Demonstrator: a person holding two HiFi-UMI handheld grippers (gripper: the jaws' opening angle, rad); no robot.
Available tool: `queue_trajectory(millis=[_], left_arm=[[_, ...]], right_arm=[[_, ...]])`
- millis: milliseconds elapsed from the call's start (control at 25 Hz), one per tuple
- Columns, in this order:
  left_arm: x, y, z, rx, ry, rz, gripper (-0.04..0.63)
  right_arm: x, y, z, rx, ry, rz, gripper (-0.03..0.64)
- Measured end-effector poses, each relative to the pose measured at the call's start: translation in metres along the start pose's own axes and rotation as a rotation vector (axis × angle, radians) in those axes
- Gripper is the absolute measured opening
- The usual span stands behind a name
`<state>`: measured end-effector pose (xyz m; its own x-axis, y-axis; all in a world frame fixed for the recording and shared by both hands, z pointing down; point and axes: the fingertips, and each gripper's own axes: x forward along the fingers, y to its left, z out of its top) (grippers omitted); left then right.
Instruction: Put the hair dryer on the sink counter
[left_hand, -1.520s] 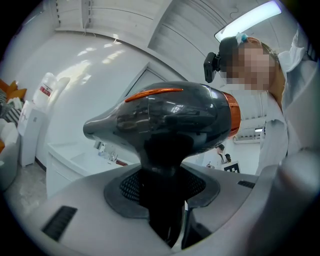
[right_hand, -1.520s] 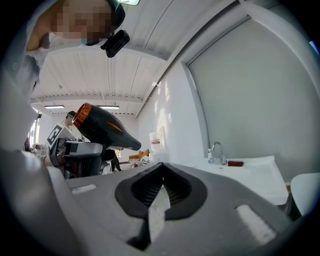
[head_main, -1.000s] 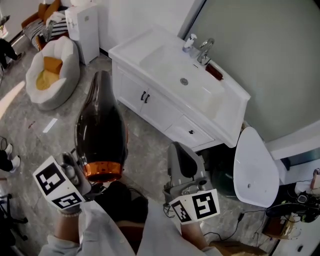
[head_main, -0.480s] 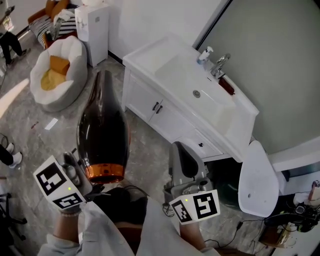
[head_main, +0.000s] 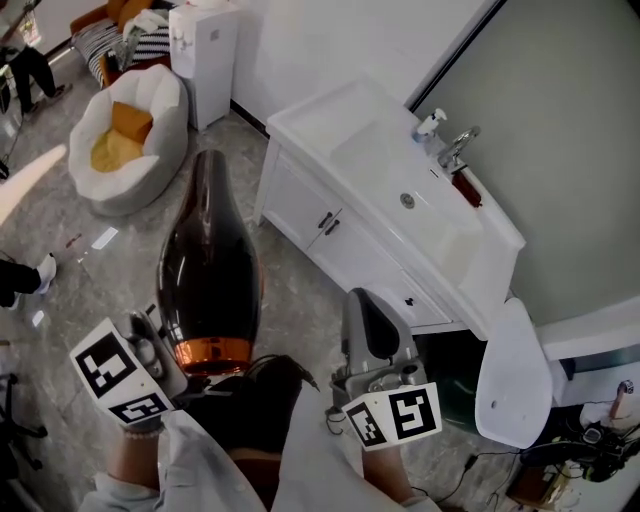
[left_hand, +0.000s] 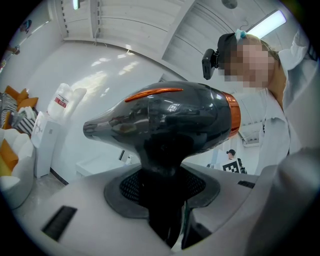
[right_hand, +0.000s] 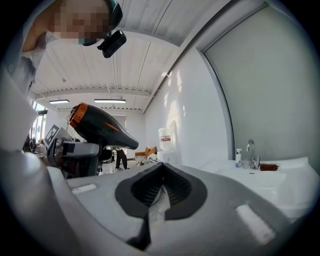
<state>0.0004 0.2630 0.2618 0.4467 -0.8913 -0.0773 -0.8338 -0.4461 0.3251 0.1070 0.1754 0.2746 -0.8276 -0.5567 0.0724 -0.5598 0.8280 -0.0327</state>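
Note:
A black hair dryer (head_main: 208, 270) with an orange ring stands nozzle-up over the floor, its handle clamped in my left gripper (head_main: 165, 352). In the left gripper view both pads press on the dark handle below the dryer body (left_hand: 170, 117), with my left gripper (left_hand: 164, 192) shut on it. My right gripper (head_main: 372, 325) is beside it at the centre bottom, shut and empty; its jaws (right_hand: 159, 189) meet with nothing between them. The white sink counter (head_main: 310, 120) lies ahead to the upper right, apart from both grippers. It also shows in the right gripper view as the sink counter (right_hand: 272, 180).
On the counter are a faucet (head_main: 458, 150), a soap bottle (head_main: 430, 123) and a red item (head_main: 470, 188). A white beanbag seat (head_main: 125, 140) and a white cabinet (head_main: 205, 55) stand at the far left. A white oval lid (head_main: 515, 375) and cables sit at the lower right.
The sink counter and beanbag have slid rightward in the head view. Both grippers and the dryer keep their places in the frame, the grip unchanged.

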Motion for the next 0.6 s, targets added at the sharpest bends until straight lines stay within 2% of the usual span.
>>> queue_trajectory(millis=[240,600], left_arm=[[-0.008,0.014,0.004,-0.021,-0.020,0.042,0.169],[0.004,0.048,0.006,0.001,-0.015,0.080,0.167]], right_arm=[[0.017,0.001,0.000,-0.023,0.015,0.037,-0.003],[0.063,-0.007,-0.002,-0.022,0.006,0.078,-0.003]])
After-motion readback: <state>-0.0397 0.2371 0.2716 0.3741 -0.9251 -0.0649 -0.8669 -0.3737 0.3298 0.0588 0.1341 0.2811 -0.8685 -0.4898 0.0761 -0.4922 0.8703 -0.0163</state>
